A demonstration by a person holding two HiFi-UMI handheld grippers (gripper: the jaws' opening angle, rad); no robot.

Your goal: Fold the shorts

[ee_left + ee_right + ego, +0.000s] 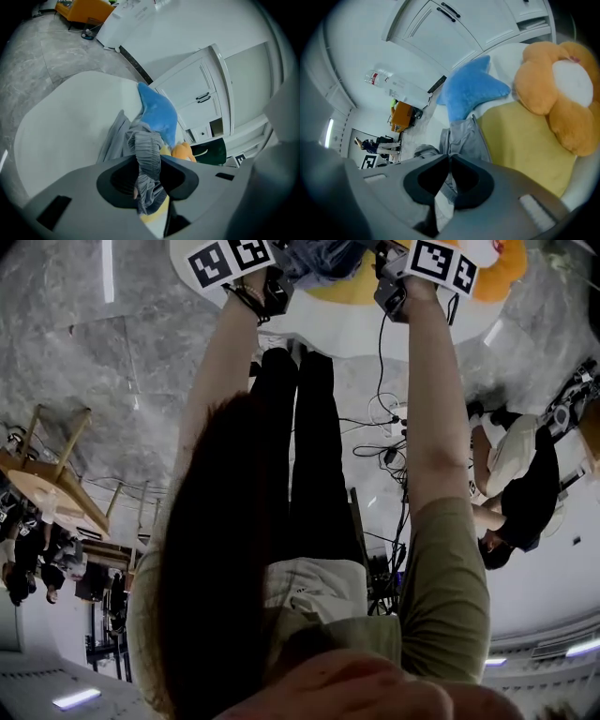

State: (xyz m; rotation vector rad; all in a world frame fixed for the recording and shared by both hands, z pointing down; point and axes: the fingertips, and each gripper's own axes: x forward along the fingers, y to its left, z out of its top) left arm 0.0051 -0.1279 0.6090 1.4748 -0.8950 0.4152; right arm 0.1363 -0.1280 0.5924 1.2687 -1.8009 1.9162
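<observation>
Your left hand-held gripper (pixel 148 180) clamps the limp, light shorts (pixel 146 145) by the bunched waistband; your right hand-held gripper (pixel 449 180) pinches a thin edge; grip the corners.

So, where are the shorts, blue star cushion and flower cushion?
shorts (pixel 147 152): left gripper view, elastic waistband.
blue star cushion (pixel 469 93): right gripper view, its middle.
flower cushion (pixel 573 86): right gripper view, white centre.

Staged home room, lab-like: white cabinets (pixel 197 89), plush cushions (pixel 543 84) (cables (pixel 391 455) trailing over marble floor (pixel 84 390))
</observation>
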